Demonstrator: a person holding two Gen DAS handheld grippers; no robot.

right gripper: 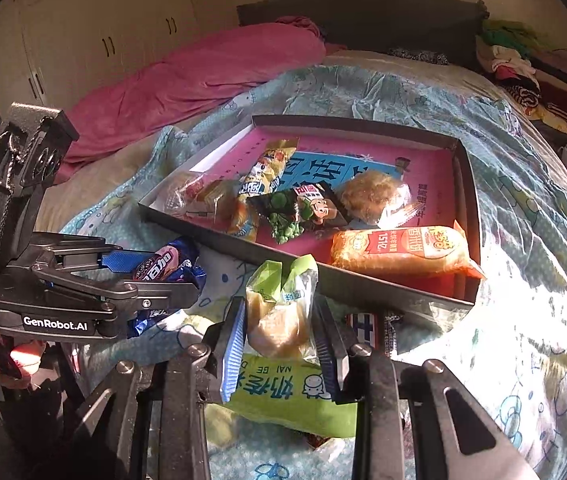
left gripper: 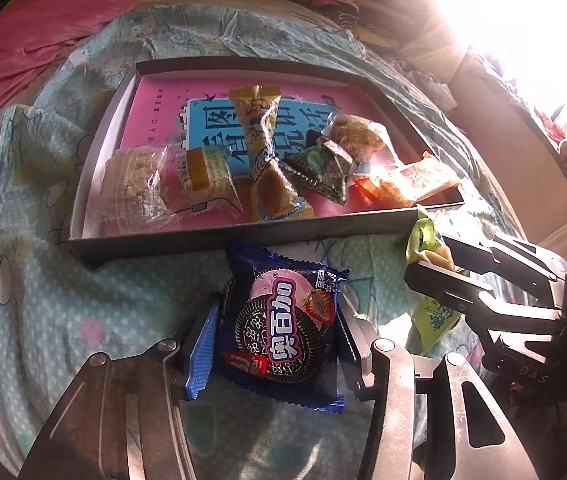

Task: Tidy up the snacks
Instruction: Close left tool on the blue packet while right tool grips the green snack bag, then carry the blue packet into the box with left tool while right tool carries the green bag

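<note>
A shallow grey box (left gripper: 243, 236) (right gripper: 283, 260) lies on the bed with a pink book as its floor and several wrapped snacks on it. Just in front of the box, my left gripper (left gripper: 279, 308) is shut on a blue cookie packet (left gripper: 279, 328), its pads against the packet's two sides. The right wrist view shows that same left gripper (right gripper: 167, 276) from the side with the packet (right gripper: 163, 264) in it. My right gripper (right gripper: 279, 304) is shut on a green-and-clear pastry packet (right gripper: 279, 312), held near the box's front wall. The left wrist view has this right gripper (left gripper: 427, 258) at the right.
Under the right gripper lies a green packet with printed characters (right gripper: 283, 392), and a small striped packet (right gripper: 367, 328) beside it. An orange pack (right gripper: 399, 250) fills the box's near right corner. A pink blanket (right gripper: 187, 80) and a clothes pile (right gripper: 515, 68) lie beyond on the bed.
</note>
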